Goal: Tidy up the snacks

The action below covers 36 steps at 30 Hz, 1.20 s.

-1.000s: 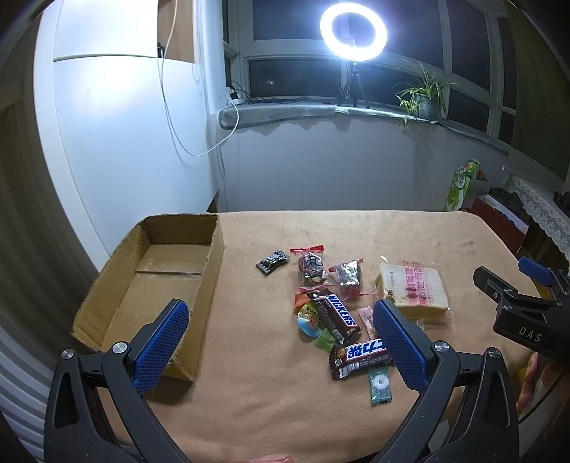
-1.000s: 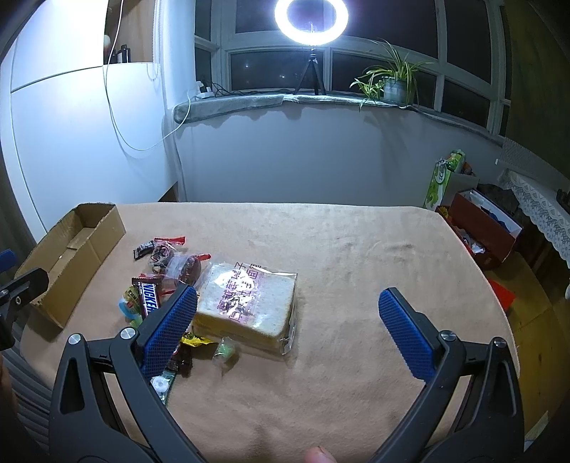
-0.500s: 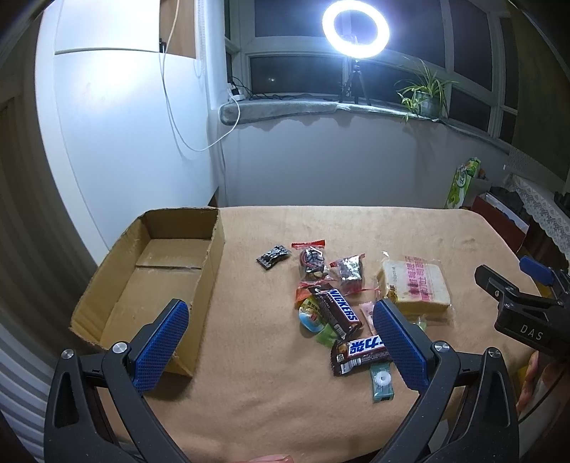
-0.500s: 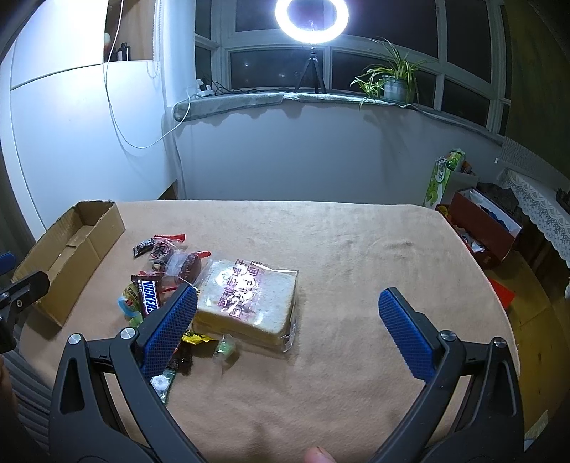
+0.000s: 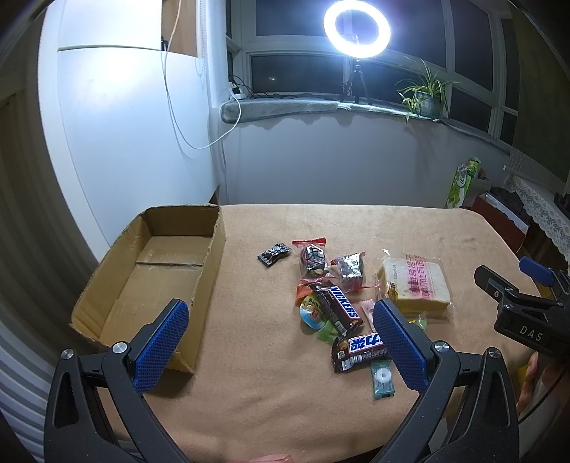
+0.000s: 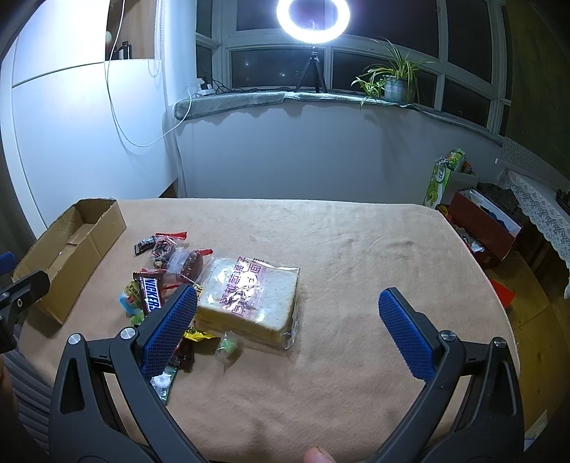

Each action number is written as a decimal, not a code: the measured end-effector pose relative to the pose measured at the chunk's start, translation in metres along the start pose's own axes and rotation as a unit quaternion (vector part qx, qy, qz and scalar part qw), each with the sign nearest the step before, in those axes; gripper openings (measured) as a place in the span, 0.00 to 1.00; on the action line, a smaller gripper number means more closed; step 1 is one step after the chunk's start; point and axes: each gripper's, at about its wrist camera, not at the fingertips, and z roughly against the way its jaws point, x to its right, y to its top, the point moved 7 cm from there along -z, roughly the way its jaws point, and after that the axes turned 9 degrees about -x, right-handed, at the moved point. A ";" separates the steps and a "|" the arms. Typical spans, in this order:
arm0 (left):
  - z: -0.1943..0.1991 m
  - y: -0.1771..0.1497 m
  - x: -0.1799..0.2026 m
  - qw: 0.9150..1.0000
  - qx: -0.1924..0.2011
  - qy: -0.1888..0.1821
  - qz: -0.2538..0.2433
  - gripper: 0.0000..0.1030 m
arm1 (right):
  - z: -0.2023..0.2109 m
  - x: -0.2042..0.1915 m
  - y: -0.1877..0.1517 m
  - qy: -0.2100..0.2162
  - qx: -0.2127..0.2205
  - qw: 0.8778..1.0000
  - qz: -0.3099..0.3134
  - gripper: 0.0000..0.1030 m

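An empty cardboard box [image 5: 153,270] stands at the table's left; it also shows in the right wrist view [image 6: 67,249]. A pile of snacks lies mid-table: a Snickers bar [image 5: 338,308], a second chocolate bar [image 5: 359,350], a bagged sandwich [image 5: 415,281] [image 6: 249,292], small candy packets [image 5: 313,258] and a mint packet [image 5: 383,379]. My left gripper [image 5: 281,342] is open and empty, above the table's near edge. My right gripper [image 6: 288,320] is open and empty, just in front of the sandwich.
The table [image 6: 356,242] has a tan cloth. Beyond it are a white wall, a windowsill with a ring light [image 5: 356,28] and a plant [image 5: 425,96]. Boxes and bags [image 6: 477,220] stand on the floor to the right.
Both views have shifted slightly; the left gripper has moved a little forward and up. Both grippers stay open and nothing on the table has moved.
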 end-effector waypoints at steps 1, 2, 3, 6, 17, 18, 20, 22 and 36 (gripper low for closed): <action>0.000 0.000 0.000 1.000 0.000 0.000 0.000 1.00 | 0.000 0.000 0.000 0.000 0.001 1.000 0.000 1.00; 0.000 0.000 0.000 1.000 0.000 0.000 0.000 1.00 | 0.000 0.000 0.000 0.000 0.000 1.000 0.000 1.00; 0.000 0.000 0.000 1.000 0.000 0.000 0.000 1.00 | 0.000 0.000 0.000 0.000 0.000 1.000 0.000 1.00; 0.000 0.000 0.000 1.000 0.000 0.000 0.000 1.00 | 0.000 0.000 0.000 0.000 0.000 1.000 0.000 1.00; -0.031 -0.021 0.003 1.000 -0.020 -0.008 -0.012 1.00 | -0.026 -0.008 -0.031 -0.001 -0.047 0.999 0.016 1.00; -0.046 -0.032 0.004 0.999 -0.038 -0.005 -0.019 1.00 | -0.035 -0.011 -0.044 -0.001 -0.065 0.998 0.020 1.00; -0.075 -0.054 0.004 0.997 -0.079 0.005 -0.026 1.00 | -0.049 -0.013 -0.064 0.008 -0.094 0.995 0.021 1.00; -0.092 -0.070 0.002 0.994 -0.103 0.007 -0.029 1.00 | -0.056 -0.013 -0.081 0.014 -0.107 0.994 0.020 1.00; -0.099 -0.098 -0.005 0.996 -0.051 -0.061 -0.033 1.00 | -0.061 -0.008 -0.115 0.031 -0.023 0.998 0.046 1.00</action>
